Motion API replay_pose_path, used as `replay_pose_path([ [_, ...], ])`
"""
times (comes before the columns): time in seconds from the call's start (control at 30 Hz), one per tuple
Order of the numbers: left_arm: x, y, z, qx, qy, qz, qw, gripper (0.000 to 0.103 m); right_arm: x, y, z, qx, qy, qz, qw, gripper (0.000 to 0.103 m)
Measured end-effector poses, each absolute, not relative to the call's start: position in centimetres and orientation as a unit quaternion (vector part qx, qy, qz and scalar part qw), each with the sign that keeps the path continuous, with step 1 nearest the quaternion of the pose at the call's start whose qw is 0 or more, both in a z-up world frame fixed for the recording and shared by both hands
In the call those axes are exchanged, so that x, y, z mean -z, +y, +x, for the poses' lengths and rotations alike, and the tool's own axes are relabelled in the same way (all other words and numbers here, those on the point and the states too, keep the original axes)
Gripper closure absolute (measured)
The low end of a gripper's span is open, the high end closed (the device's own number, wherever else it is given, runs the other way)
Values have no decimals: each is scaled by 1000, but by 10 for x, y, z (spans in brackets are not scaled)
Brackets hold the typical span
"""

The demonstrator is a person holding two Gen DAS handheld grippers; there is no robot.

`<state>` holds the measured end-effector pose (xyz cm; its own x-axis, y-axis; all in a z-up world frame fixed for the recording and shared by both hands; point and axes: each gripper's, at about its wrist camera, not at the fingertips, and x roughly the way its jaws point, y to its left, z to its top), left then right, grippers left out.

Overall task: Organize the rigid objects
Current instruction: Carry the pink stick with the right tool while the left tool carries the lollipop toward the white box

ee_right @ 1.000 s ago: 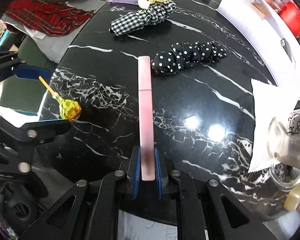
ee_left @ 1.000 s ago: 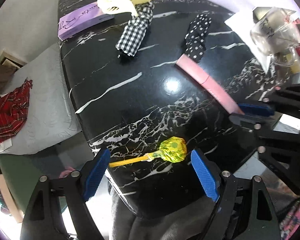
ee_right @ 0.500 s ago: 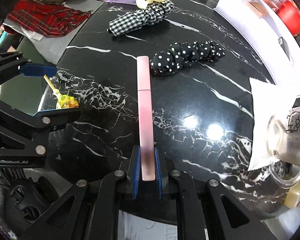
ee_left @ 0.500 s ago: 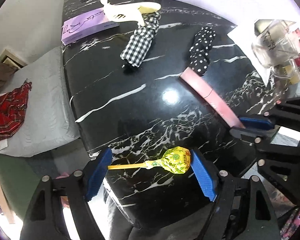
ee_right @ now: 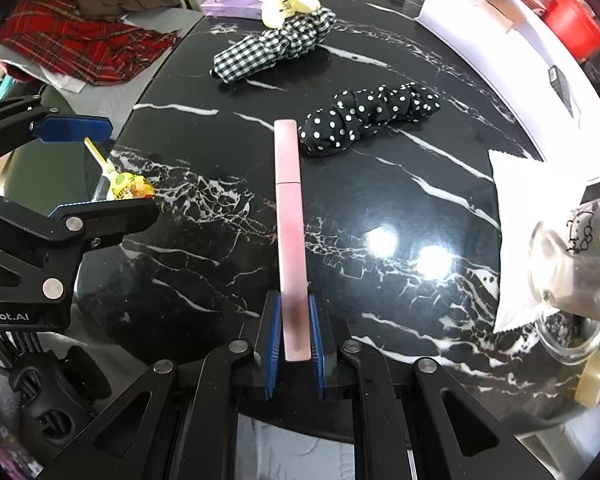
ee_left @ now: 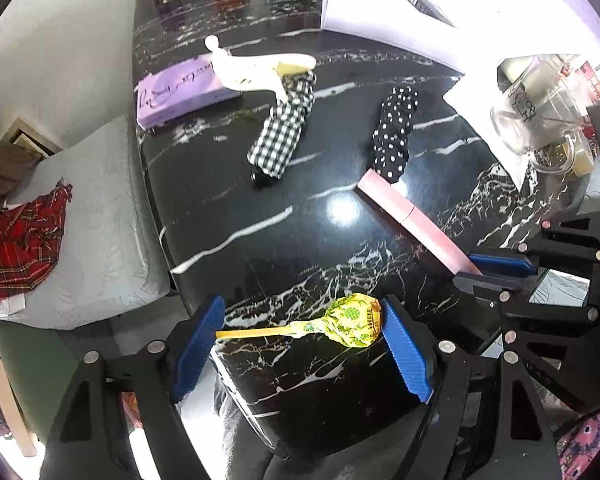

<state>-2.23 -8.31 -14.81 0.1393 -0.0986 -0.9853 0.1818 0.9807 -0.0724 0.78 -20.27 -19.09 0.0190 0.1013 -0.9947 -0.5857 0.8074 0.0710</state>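
Pink tube (ee_right: 290, 236) gripped in right claw (ee_right: 294, 338), left claw (ee_left: 302, 340) wide open round lollipop (ee_left: 354, 326), "Robot.AI" on frame

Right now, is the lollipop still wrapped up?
Wrapped. Yellow-green wrapper covers the lollipop, twisted shut at its stick, between the open left gripper's fingers.

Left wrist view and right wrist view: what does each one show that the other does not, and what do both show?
Only the left wrist view shows the open left gripper with the whole yellow lollipop between its jaws. Only the right wrist view shows the right gripper shut on the pink tube. Both show the polka-dot scrunchie, the checked scrunchie, the cream hair claw and the purple box.
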Motion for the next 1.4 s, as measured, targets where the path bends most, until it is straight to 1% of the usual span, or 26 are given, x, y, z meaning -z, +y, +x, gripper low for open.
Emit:
replay_pose_path([
  [0.7, 117, -92, 10, 148, 617, 58, 771, 23, 142, -223, 8, -205, 640, -121, 731, 89],
  [1.2, 107, -97, 34, 217, 600, 104, 763, 23, 123, -217, 15, -139, 638, -70, 754, 89],
  [1.4, 105, -94, 42, 236, 594, 107, 762, 23, 115, -216, 16, -108, 635, -51, 763, 89],
])
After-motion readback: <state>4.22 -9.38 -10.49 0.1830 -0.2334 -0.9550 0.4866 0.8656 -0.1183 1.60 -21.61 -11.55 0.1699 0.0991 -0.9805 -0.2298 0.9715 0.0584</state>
